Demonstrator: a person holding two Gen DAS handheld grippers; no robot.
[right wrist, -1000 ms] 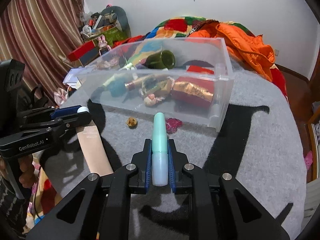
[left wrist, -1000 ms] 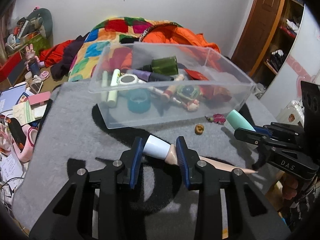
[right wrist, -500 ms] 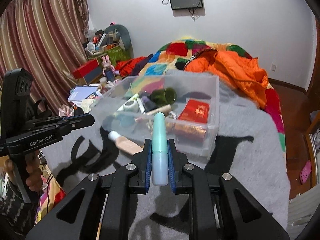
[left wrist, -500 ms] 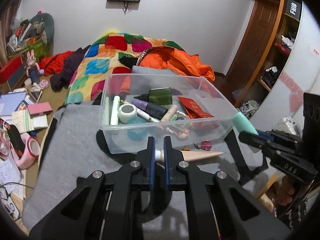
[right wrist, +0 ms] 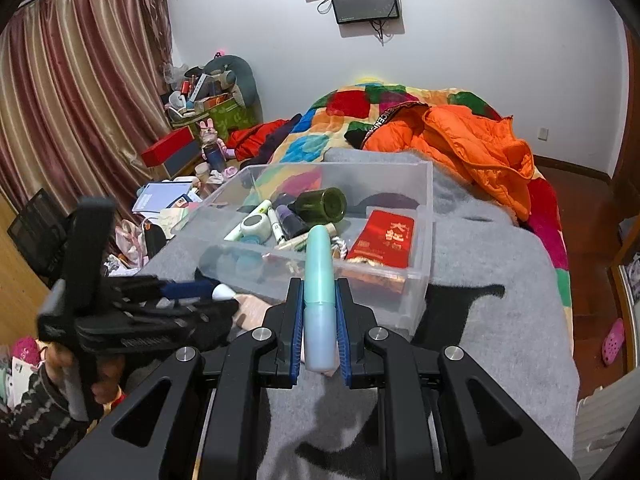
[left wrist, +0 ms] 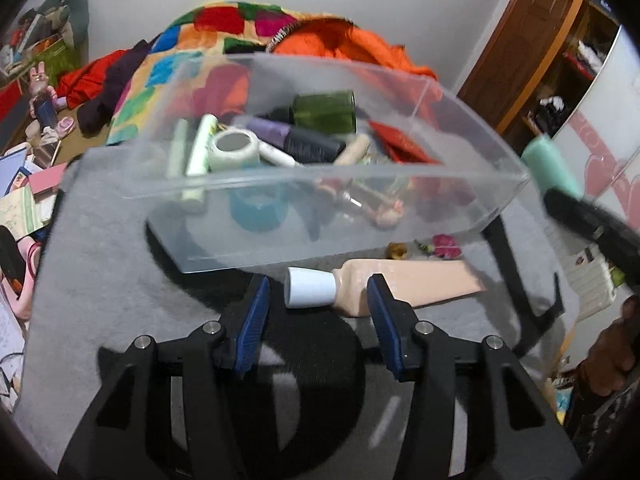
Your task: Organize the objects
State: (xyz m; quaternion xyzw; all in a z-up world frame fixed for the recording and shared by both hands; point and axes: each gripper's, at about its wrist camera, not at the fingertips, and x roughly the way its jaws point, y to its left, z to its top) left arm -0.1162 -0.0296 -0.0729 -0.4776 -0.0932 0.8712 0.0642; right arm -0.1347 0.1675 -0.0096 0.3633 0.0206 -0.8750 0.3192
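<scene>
A clear plastic bin [left wrist: 360, 208] holds a green bottle [left wrist: 324, 112], tubes, a tape roll and a red packet [right wrist: 384, 238]. A beige tube with a white cap [left wrist: 384, 284] lies on the grey blanket in front of the bin. My left gripper [left wrist: 318, 300] is open with its jaws either side of the tube's cap end. My right gripper [right wrist: 318, 312] is shut on a teal tube [right wrist: 318, 280] and holds it above the blanket near the bin's front wall [right wrist: 320, 276]. The teal tube also shows in the left wrist view [left wrist: 550, 166].
A small gold trinket [left wrist: 398, 250] and a pink flower piece [left wrist: 444, 240] lie by the bin. A colourful quilt and orange jacket [right wrist: 460, 140] lie behind. Clutter covers the floor at left [right wrist: 180, 196]. A wooden wardrobe [left wrist: 540, 60] stands at right.
My left gripper was shut half a second ago and is now open around the beige tube's cap. My right gripper has lifted the teal tube higher, looking down into the bin.
</scene>
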